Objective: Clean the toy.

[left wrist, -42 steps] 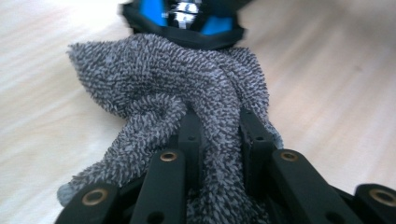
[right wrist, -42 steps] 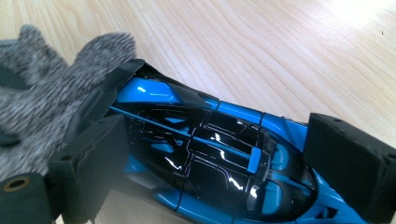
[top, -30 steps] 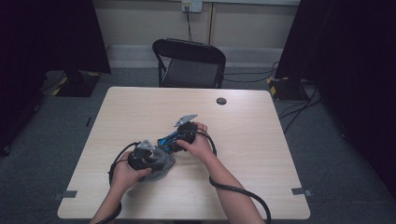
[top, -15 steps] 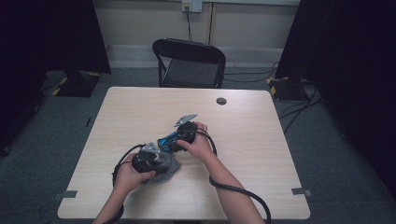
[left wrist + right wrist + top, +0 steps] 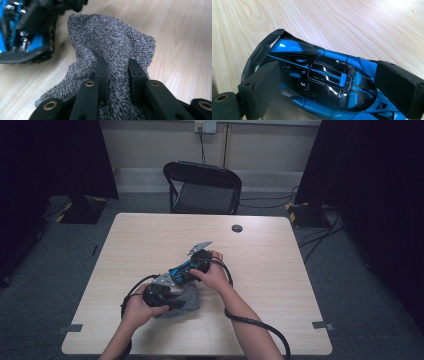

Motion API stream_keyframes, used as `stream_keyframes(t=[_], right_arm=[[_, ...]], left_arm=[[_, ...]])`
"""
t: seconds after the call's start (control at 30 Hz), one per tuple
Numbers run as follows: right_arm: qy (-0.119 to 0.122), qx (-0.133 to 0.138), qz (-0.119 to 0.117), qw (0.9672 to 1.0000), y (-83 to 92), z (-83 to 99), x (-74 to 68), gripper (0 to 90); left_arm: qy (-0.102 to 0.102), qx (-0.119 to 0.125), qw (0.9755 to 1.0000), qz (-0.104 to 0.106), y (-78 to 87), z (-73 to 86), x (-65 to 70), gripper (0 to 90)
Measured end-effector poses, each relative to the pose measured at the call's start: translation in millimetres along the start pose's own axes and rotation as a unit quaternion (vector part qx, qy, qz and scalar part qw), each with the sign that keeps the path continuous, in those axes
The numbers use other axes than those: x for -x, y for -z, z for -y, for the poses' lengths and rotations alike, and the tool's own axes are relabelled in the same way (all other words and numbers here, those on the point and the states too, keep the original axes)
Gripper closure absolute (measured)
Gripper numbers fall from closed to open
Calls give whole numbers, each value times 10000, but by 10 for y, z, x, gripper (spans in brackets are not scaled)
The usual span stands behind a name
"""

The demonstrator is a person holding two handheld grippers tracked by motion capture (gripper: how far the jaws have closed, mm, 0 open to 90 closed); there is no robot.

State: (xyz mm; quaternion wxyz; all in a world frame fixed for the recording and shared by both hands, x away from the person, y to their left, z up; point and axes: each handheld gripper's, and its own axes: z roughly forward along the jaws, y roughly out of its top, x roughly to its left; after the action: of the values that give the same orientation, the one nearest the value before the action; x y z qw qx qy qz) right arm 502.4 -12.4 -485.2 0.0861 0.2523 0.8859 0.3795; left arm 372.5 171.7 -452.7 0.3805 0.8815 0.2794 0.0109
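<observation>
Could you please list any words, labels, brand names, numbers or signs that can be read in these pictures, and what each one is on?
None can be read.
Toy car: glossy blue and black body, no lettering or number visible.
Grey cloth: plain weave, no tag in sight.
Table: bare wood grain, no marks.
Wall socket: too small to tell whether it carries any marking.

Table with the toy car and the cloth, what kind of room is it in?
Probably a recording studio or lab: one bare wooden table, black curtains at both sides, a folding chair and cables on grey carpet.
</observation>
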Motion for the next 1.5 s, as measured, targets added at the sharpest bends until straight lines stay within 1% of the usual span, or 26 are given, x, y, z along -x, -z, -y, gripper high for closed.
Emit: stream_keyframes(t=[0.1, 0.27, 0.43, 0.53, 0.63, 0.7, 0.77, 0.87, 0.9, 0.93, 0.97, 1.03, 1.07, 1.1, 1.13, 1.2, 1.27, 1.3, 1.37, 1.4, 1.47, 1.5], right_arm=[[5, 23, 2, 10000, 0, 5, 0, 70], [-22, 48, 3, 10000, 0, 11, -3, 70], [-29, 71, 11, 10000, 1, 16, -4, 70], [-33, 87, 21, 10000, 3, 22, -5, 69], [-37, 67, 24, 10000, 3, 16, -5, 69], [-48, 62, 20, 10000, 2, 13, -6, 69], [-21, 75, 22, 10000, 2, 17, -1, 69], [-15, 77, 26, 10000, 2, 17, -1, 69], [-12, 75, 26, 10000, 2, 18, -1, 69], [-12, 79, 31, 10000, 2, 20, -2, 69], [-15, 83, 29, 10000, 3, 21, -2, 69], [-24, 70, 28, 10000, 2, 17, -3, 69], [-36, 64, 22, 10000, 2, 15, -5, 69], [-37, 65, 22, 10000, 2, 15, -3, 69], [-32, 61, 21, 10000, 3, 17, -4, 69], [-24, 84, 21, 10000, 3, 22, -2, 69], [-51, 115, 17, 9999, 2, 29, -6, 69], [-59, 124, 20, 9999, 3, 32, -6, 69], [-58, 136, 32, 9999, 3, 35, -7, 69], [-62, 139, 36, 9999, 4, 36, -8, 69], [-70, 138, 47, 9999, 4, 36, -10, 69], [-63, 139, 50, 9999, 5, 38, -9, 69]], left_arm=[[13, 73, 9999, -78, 85, 10, -23, 738], [127, 224, 9994, -216, 228, 40, -98, 736], [304, 438, 9978, -401, 392, 95, -198, 734], [404, 640, 9958, -519, 512, 113, -247, 734], [432, 765, 9934, -733, 615, 136, -303, 734], [517, 857, 9914, -840, 660, 166, -357, 734], [654, 952, 9893, -891, 679, 211, -419, 733], [871, 975, 9857, -1061, 668, 274, -501, 734], [918, 970, 9850, -1092, 653, 291, -523, 734], [944, 924, 9852, -1091, 637, 305, -549, 733], [970, 893, 9848, -1130, 617, 318, -572, 734], [987, 806, 9838, -1260, 580, 339, -617, 733], [1048, 791, 9819, -1365, 562, 353, -641, 730], [1114, 748, 9807, -1420, 554, 364, -668, 730], [1178, 748, 9794, -1458, 544, 376, -693, 730], [1329, 749, 9757, -1572, 529, 402, -736, 730], [1441, 718, 9733, -1635, 511, 425, -775, 730], [1529, 737, 9711, -1680, 494, 433, -788, 730], [1500, 650, 9717, -1705, 456, 436, -815, 729], [1463, 605, 9718, -1749, 426, 435, -821, 727], [1472, 507, 9715, -1788, 361, 431, -837, 726], [1449, 460, 9721, -1786, 332, 425, -843, 725]])
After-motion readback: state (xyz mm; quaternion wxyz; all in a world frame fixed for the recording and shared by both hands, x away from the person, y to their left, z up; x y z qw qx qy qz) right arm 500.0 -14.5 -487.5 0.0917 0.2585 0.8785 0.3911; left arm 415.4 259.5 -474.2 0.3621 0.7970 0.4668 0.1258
